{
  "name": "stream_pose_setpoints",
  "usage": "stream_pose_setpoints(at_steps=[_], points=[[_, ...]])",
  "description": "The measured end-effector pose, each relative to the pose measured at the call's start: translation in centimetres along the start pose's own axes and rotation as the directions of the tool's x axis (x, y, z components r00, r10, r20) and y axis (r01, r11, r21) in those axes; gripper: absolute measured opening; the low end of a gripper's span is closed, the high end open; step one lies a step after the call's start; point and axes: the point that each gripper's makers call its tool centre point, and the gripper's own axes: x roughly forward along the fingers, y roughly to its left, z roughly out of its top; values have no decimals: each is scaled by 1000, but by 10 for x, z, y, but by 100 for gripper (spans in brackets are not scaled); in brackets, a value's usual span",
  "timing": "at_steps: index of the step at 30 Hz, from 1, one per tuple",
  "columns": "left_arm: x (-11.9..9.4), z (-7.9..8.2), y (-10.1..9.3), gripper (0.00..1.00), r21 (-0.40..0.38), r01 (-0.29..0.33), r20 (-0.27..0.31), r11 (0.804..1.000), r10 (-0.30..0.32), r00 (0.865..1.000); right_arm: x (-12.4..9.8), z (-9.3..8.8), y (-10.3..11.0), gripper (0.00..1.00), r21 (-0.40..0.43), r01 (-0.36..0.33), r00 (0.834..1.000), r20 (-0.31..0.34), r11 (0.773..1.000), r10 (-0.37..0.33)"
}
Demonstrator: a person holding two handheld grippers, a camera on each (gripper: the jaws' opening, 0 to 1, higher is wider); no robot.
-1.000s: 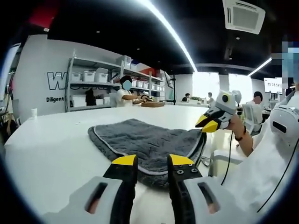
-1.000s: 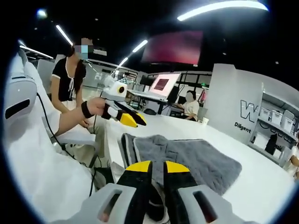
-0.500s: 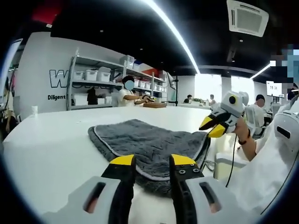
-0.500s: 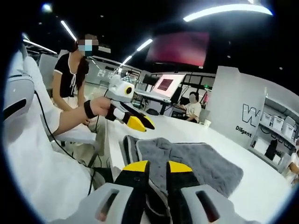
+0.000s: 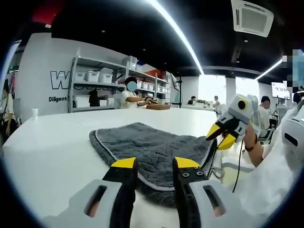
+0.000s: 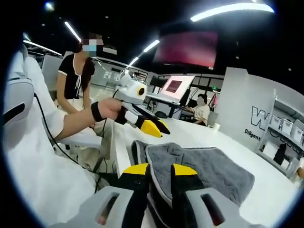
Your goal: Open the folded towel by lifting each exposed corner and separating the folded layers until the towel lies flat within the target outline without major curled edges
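Observation:
A grey folded towel [image 5: 152, 145] with pale piping lies on the white table [image 5: 52, 142]. In the left gripper view my left gripper [image 5: 156, 164] hovers open just before the towel's near edge, nothing between its yellow-tipped jaws. My right gripper [image 5: 221, 137] hangs in the air above the towel's right corner, jaws slightly apart and empty. In the right gripper view the towel [image 6: 209, 166] stretches away to the right, and my right gripper [image 6: 160, 171] stands open over its near folded edge. The left gripper [image 6: 159, 128] comes in from the left, above the towel's far corner.
Shelving with white bins [image 5: 95, 78] stands against the back wall, where people work at a far table [image 5: 156, 107]. A person in black [image 6: 76, 76] stands beyond the table's edge. Monitors [image 6: 175, 85] sit at the back. The table [image 6: 270, 194] has bare room around the towel.
Both hands have edged nearer the towel: the right gripper has drifted right and down in the left gripper view, the left gripper has moved over the towel's corner. The towel lies as before.

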Motion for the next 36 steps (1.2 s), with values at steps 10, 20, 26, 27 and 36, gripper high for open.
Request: stream_pose_setpoints(at_steps=[10, 20, 26, 27, 36], points=[[6, -1, 4, 28, -11, 0, -4, 1000, 0, 1000, 18, -7, 3, 13, -24, -3, 999, -44, 1000, 2], [14, 4, 7, 30, -16, -7, 5, 1000, 7, 1000, 26, -8, 7, 14, -74, 2, 997, -81, 997, -8], [19, 7, 8, 31, -8, -5, -8, 1000, 5, 1000, 31, -6, 9, 15, -85, -6, 996, -85, 996, -1], [19, 7, 9, 31, -9, -8, -7, 1000, 8, 1000, 32, -6, 10, 15, -84, -8, 996, -86, 996, 1], [23, 8, 7, 31, -15, -2, -7, 1000, 2, 1000, 42, -13, 11, 15, -80, -18, 993, -114, 997, 9]])
